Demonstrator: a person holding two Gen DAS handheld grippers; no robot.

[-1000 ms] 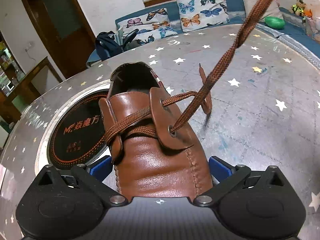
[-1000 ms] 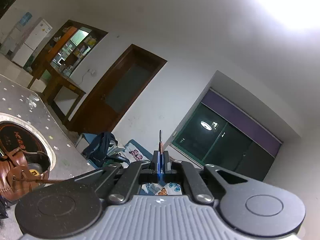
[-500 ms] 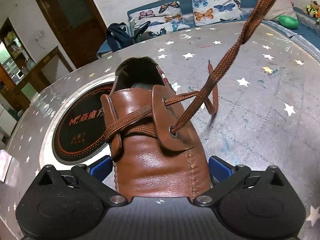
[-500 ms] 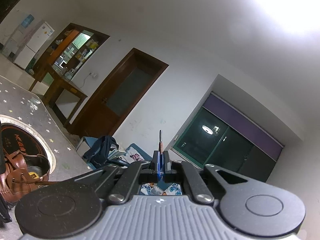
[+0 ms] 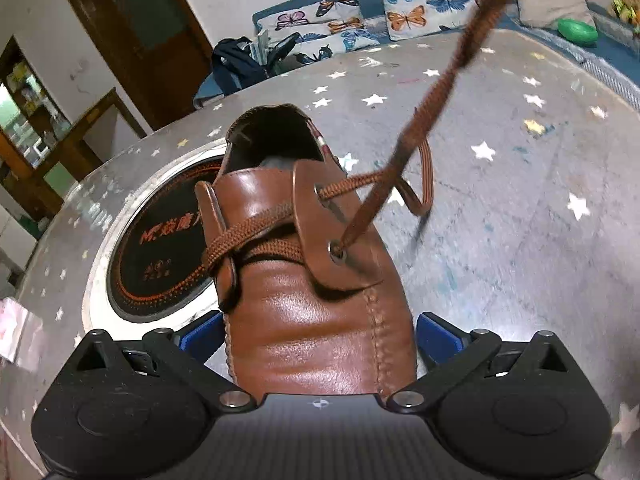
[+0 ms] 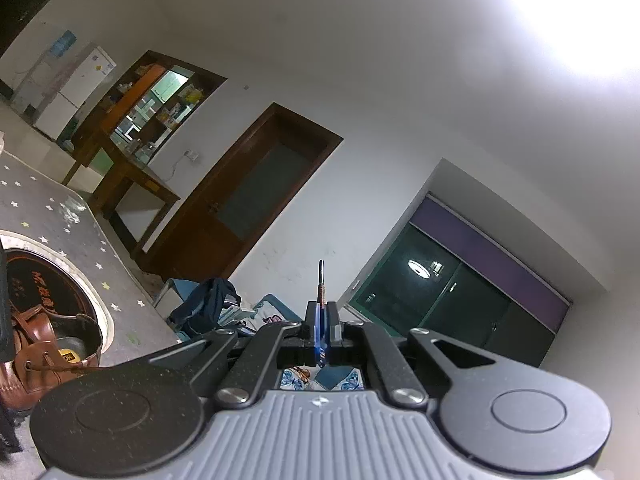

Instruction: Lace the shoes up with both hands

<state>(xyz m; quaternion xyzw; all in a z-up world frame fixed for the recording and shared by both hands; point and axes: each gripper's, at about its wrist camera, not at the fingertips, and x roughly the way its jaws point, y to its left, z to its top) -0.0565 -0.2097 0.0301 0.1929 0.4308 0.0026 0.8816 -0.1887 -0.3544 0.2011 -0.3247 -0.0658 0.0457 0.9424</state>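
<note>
A brown leather shoe (image 5: 316, 312) lies toe-first between the blue pads of my left gripper (image 5: 318, 340), which is shut on its toe. A brown lace (image 5: 432, 116) runs taut from the lower right eyelet (image 5: 338, 254) up and out of the top right of the left wrist view. Another stretch crosses the tongue, and a free end loops on the table to the right. My right gripper (image 6: 321, 320) is raised high, shut on the lace tip (image 6: 321, 280), which sticks up between the pads. The shoe (image 6: 36, 356) shows at the far left below it.
The shoe rests on a grey round table with star marks (image 5: 520, 208), beside a black round inset hob (image 5: 160, 256). A sofa with butterfly cushions (image 5: 424, 4), a dark backpack (image 5: 236, 64) and a brown door (image 6: 248, 204) stand beyond the table.
The shoe has turned slightly in the left wrist view and the taut lace now runs steeper. The right gripper has risen and tilted a little, still holding the lace tip.
</note>
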